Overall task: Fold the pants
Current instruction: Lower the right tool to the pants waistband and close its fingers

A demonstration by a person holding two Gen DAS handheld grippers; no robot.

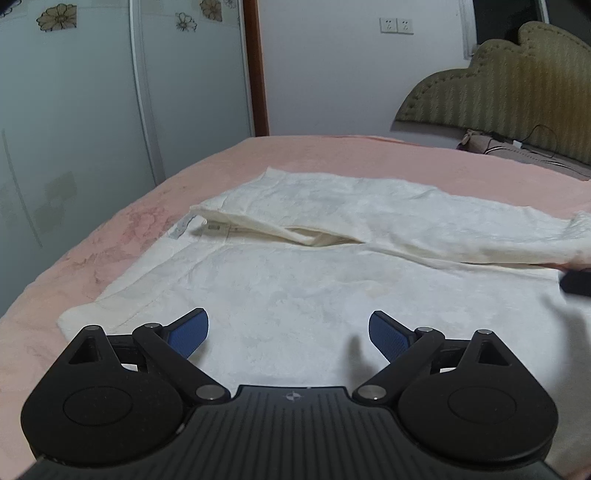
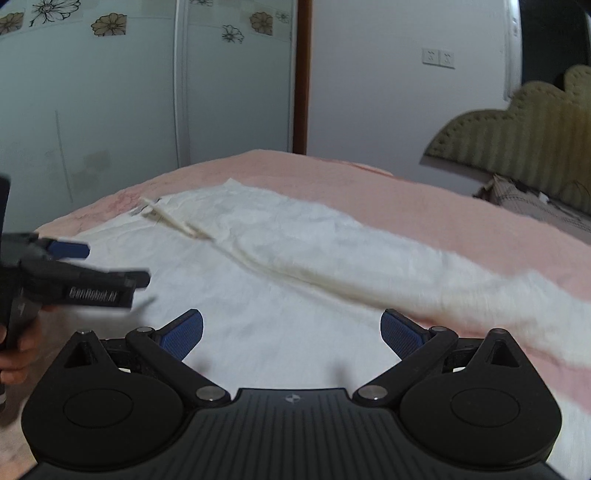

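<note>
You held the left gripper low over the white pants, its blue-padded fingers spread wide with nothing between them. The pants lay spread on the pink bed, filling most of its middle, with the waistband toward the bed's left edge and a small label showing inside the open waist. One leg lay flat toward the far side and ran off to the right, toward the headboard end; the near leg lay directly under your left gripper. You held the right gripper over the same garment further along, and its blue fingers were likewise wide apart and empty, hovering above the cloth of the near leg. From the right wrist view, your left gripper showed at the left edge, seen side-on and blurred, with your hand wrapped round its handle. The far leg stretched toward the right edge of the bed, its end blurred. Pale wardrobe doors with flower decals stood beyond the bed's left edge, and two wall sockets sat on the white wall past its far edge.
</note>
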